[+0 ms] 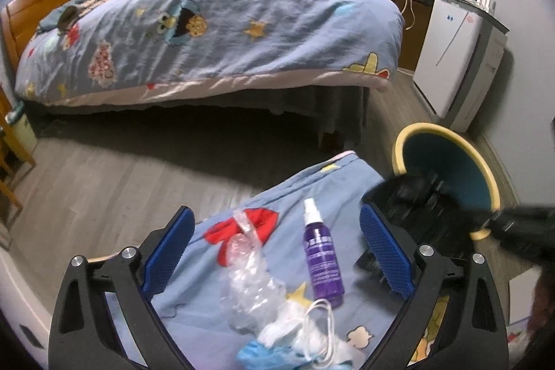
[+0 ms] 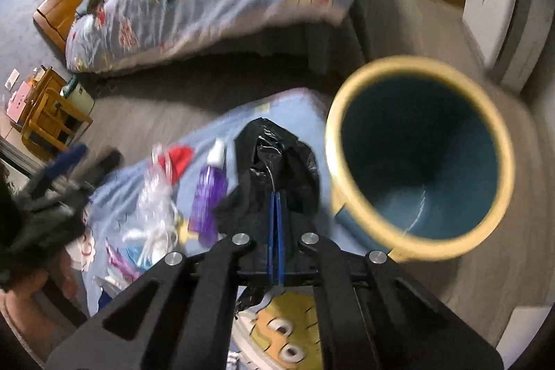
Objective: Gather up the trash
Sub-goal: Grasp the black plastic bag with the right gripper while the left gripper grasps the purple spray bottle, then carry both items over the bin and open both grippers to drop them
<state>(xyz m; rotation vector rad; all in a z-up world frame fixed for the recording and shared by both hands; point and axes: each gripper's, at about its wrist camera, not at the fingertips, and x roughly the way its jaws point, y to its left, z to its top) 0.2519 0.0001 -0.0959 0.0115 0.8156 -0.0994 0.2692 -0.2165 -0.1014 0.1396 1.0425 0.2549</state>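
Clamped between the right gripper's [image 2: 276, 196] closed blue pads, a black plastic bag [image 2: 277, 155] lies on the bedspread [image 2: 222, 127] beside the bin [image 2: 421, 158], apparently needing lifting over its rim, while the left gripper [image 1: 275, 252] gapes empty.

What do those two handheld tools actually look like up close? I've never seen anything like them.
Each is a matte black frame of angled, cut-out struts joined by round silver bolts. The left tool ends in two flat fingers faced with bright blue, dimpled pads. The right tool has the same black struts, silver bolts and thin blue pads. No cables or printed markings show on either.
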